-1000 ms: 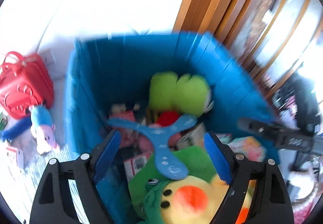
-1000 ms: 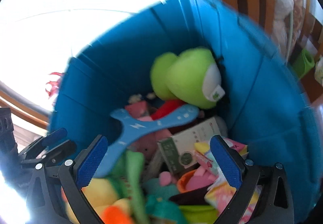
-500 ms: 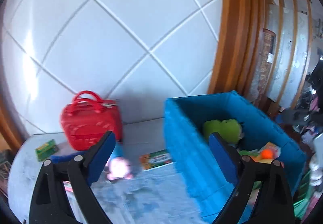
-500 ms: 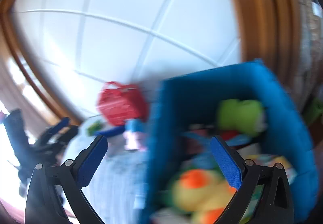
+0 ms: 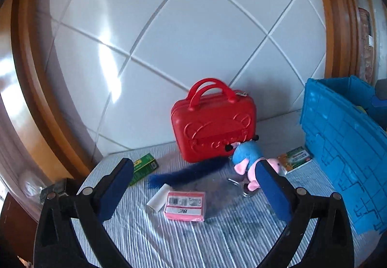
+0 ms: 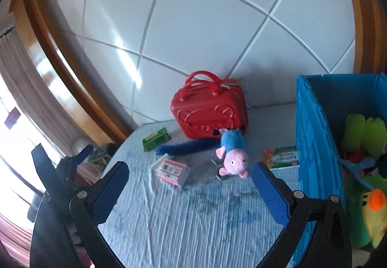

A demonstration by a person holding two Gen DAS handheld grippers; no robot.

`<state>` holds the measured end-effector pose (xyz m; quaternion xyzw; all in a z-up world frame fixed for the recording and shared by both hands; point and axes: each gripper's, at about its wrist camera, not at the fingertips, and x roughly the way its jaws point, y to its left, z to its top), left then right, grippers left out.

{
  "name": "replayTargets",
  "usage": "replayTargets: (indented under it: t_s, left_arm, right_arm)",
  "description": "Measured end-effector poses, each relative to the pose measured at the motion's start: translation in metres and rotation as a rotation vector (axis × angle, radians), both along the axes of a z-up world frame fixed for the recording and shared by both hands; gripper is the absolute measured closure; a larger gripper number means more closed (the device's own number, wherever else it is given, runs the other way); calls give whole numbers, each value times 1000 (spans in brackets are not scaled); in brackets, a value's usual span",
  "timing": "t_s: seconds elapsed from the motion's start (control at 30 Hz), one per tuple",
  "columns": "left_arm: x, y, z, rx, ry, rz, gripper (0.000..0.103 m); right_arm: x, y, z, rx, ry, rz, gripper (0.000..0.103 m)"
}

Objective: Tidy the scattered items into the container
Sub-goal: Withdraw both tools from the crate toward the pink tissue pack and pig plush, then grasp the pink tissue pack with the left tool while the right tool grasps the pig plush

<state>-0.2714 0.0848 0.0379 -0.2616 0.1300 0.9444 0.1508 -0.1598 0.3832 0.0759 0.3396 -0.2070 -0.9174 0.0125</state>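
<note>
With plush toys already piled in the blue plastic crate [image 6: 312, 137] at the striped cloth's [image 6: 193, 219] right edge, the left gripper [image 5: 193, 191], jaws opening and empty, and the wide-open, empty right gripper [image 6: 191, 191] face leftovers mid-cloth: a red hard-shell toy case [image 5: 212, 125], a pink-and-blue plush pig [image 6: 232, 154] and small boxes.

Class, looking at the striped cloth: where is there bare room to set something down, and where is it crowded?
Bare: the near cloth beside the blue crate. Crowded: around the red case, pig plush and pink box.
</note>
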Motion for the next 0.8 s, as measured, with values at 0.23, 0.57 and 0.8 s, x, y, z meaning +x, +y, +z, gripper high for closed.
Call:
replayTargets:
  t_s: [0.23,0.57,0.8]
  left_arm:
    - [-65,-47,-70,68,-205,143,1]
    - [-142,-52,-198,50,-474,178,1]
    - [-168,-50,-247,46,-550,163,1]
  right_arm:
    - [-75,4,-80,-17,-147,13,0]
    - [-163,21,-182,-24,-327,44,0]
    - [-205,19,-258,-64,-461,76,0]
